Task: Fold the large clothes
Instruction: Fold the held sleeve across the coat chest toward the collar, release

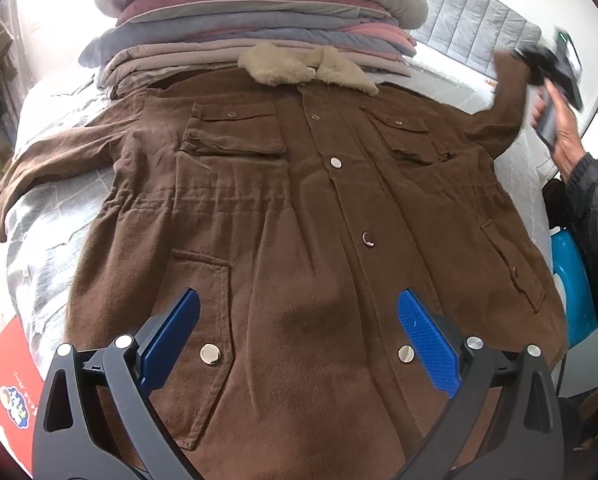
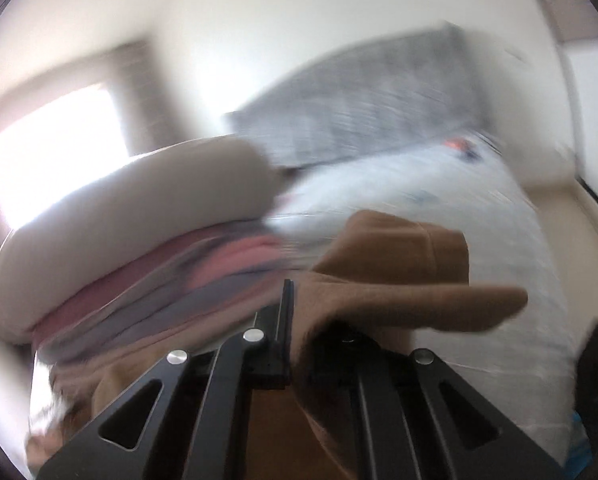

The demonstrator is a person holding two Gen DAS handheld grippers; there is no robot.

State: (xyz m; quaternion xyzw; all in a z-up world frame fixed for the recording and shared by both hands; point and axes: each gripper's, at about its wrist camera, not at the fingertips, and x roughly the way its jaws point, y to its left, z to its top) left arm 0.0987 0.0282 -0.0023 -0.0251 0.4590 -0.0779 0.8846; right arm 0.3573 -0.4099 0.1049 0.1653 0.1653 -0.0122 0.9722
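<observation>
One red box (image 1: 7,364) at the far left edge, cut off by the frame; printed logo on it too small to read. Beside it, one bed (image 1: 47,216) with a grey-patterned cover.

One brown coat (image 1: 291,208) lies flat and front-up across the bed, pale fleece collar (image 1: 299,66) at the far end touching the foot of one pile of folded bedding (image 1: 259,12). Layers in the pile: grey, pink, mauve; exact count unclear. Coat pockets counted: four, two on the chest and two lower down. Snap buttons down the front: at least four visible. One sleeve (image 1: 55,152) lies spread on the cover at the left.

Left gripper (image 1: 299,344) hangs over the coat's hem, blue pads wide apart, nothing between them.

At the right, the other sleeve (image 1: 507,92) is lifted off the bed, its cuff pinched in the right gripper (image 1: 539,68), which a hand (image 1: 567,136) in a dark sleeve holds; blurred there. One blue object (image 1: 571,280) at the bed's right edge, partly hidden, not identifiable.

Right wrist view: heavily blurred. Jaws closed on brown cloth (image 2: 379,280), which covers the right finger. One grey headboard (image 2: 359,108) behind, smeared.
</observation>
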